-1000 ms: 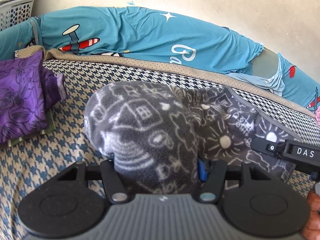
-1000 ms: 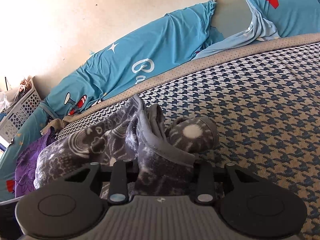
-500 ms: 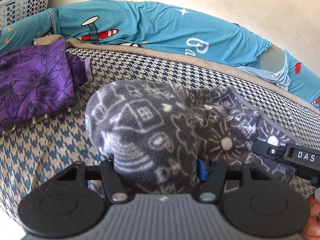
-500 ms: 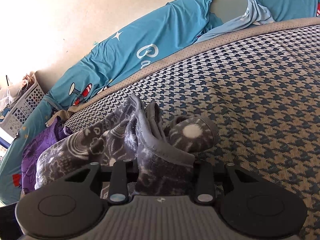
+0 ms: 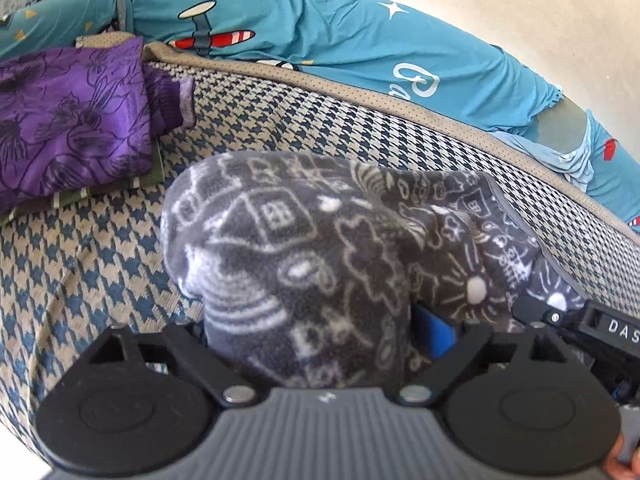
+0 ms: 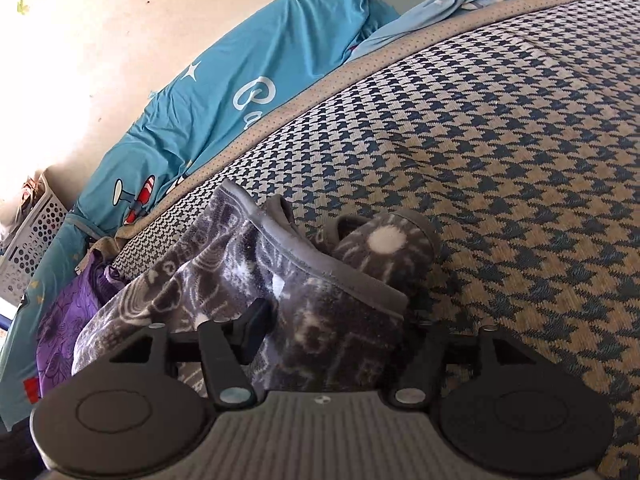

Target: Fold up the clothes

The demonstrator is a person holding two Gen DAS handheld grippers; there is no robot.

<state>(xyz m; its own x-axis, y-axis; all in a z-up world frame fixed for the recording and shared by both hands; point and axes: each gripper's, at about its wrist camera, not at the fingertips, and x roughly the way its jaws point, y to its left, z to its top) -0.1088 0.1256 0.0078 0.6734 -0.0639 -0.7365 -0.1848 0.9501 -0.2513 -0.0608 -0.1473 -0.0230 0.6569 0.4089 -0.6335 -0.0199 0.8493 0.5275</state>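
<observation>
I have both tongs low over the bed, pointing forward along its top. My left tongs [image 5: 316,332] are clamped on a thick bunch of the grey fleece garment [image 5: 304,256], which bulges up and ahead of them and hides the fingertips. My right tongs [image 6: 332,320] are clamped on the other end of the same garment [image 6: 256,276]; only the left finger [image 6: 256,320] shows through the cloth. In the left wrist view the right tool's black arm reaches in from the right, just beside the fleece, with a bit of a hand [image 5: 624,464] at the corner.

The garment is soft, fuzzy fleece, dark grey with white doodle drawings of houses and suns, and a plain grey hem. It is bunched between the two tongs, its free parts resting on the bed.

The bed [image 6: 500,152] has a woven blue-and-tan houndstooth cover. Beyond the tongs lies smooth teal bedding [image 5: 320,36] printed with planes and stars. Left of my left tongs sits a folded purple floral garment [image 5: 68,120], shiny, apart from the fleece
</observation>
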